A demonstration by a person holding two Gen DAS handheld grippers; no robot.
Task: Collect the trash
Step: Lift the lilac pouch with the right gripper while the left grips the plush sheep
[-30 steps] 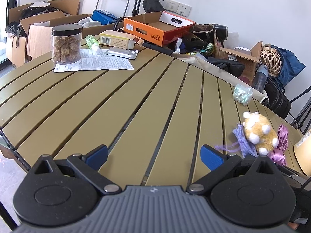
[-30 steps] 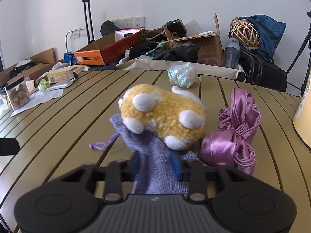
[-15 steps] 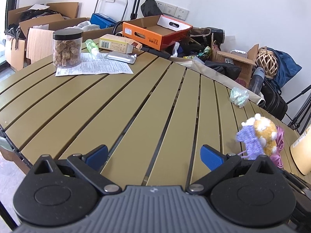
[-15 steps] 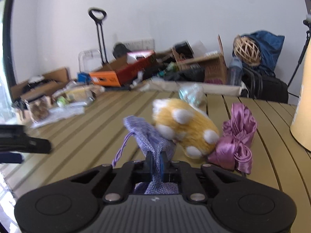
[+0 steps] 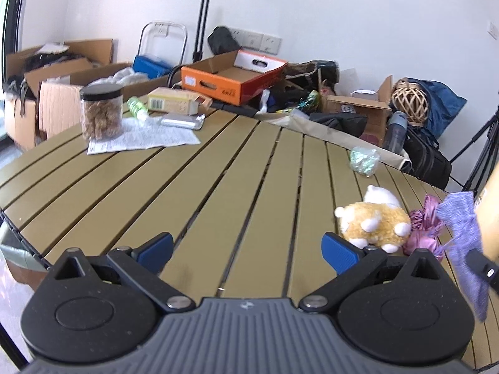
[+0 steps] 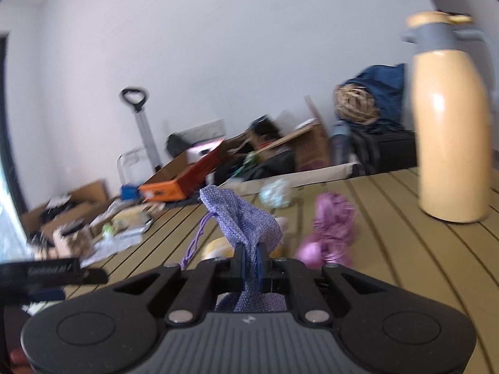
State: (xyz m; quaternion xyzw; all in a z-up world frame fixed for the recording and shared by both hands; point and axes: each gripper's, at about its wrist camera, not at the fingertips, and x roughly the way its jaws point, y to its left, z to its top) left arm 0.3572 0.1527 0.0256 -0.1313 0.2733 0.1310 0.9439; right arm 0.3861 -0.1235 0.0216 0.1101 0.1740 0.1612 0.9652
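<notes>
My right gripper (image 6: 249,257) is shut on a lavender drawstring pouch (image 6: 240,215), which hangs lifted above the slatted table. In the left wrist view the same pouch (image 5: 461,233) dangles at the far right edge, clear of the tabletop. A yellow and white plush toy (image 5: 372,222) lies on the table beside a crumpled purple ribbon (image 5: 425,227). A pale green plastic wad (image 5: 363,159) sits farther back. My left gripper (image 5: 248,246) stands open over bare slats, with nothing between its blue pads.
A tall beige thermos (image 6: 450,118) stands on the table at the right. At the far left are a jar of snacks (image 5: 100,112), printed paper (image 5: 143,137), a foil packet (image 5: 182,121) and a small box (image 5: 173,102). Cartons and bags crowd the floor behind.
The right gripper closed on the pouch and lifted it up and to the right, off the plush toy. The plush toy tipped over onto the table. The left gripper drifted slightly.
</notes>
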